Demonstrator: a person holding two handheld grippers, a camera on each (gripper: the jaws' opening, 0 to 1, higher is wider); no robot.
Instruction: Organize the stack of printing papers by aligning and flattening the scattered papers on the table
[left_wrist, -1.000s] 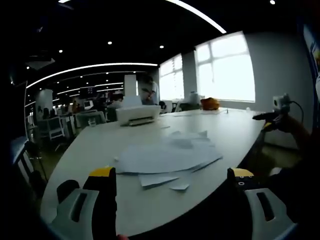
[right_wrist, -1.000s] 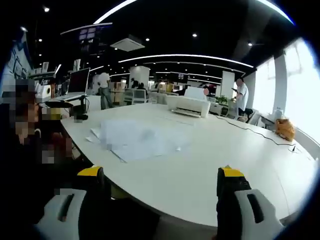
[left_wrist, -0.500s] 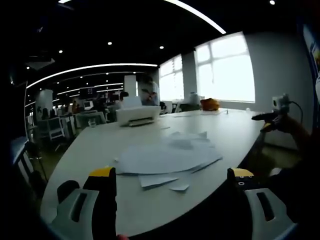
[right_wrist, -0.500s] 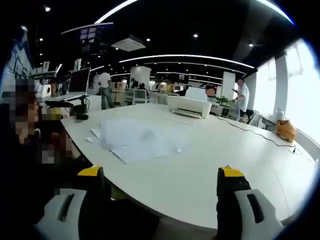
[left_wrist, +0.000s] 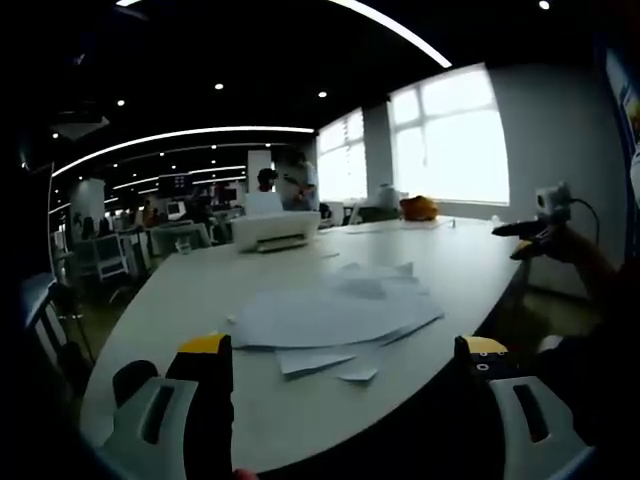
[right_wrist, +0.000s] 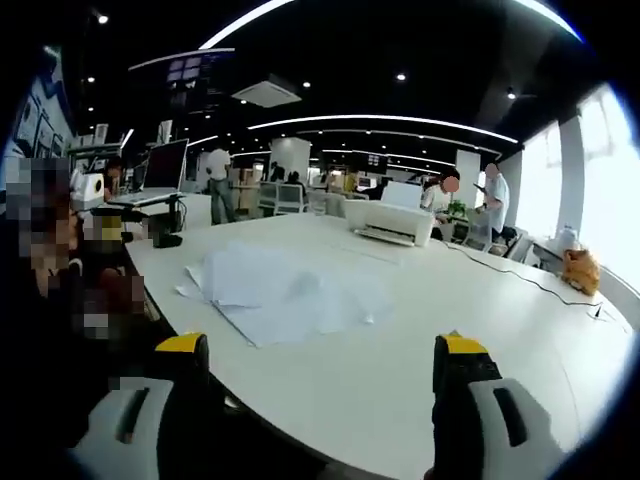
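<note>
Left gripper (left_wrist: 342, 350) and right gripper (right_wrist: 324, 348) both gape wide, holding nothing, above the near table (left_wrist: 190, 290) edge. Scattered papers (left_wrist: 335, 312) lie loosely overlapped mid-table, well apart from the jaws. A printer (right_wrist: 388, 222) sits beyond; distant office detail is dim.

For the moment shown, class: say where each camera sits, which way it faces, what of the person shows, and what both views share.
Left gripper view: rides the left claw, facing across the table toward the windows; the person's hand holds the right claw at right.
Right gripper view: rides the right claw, facing the office interior.
Shared: scattered papers, printer.
</note>
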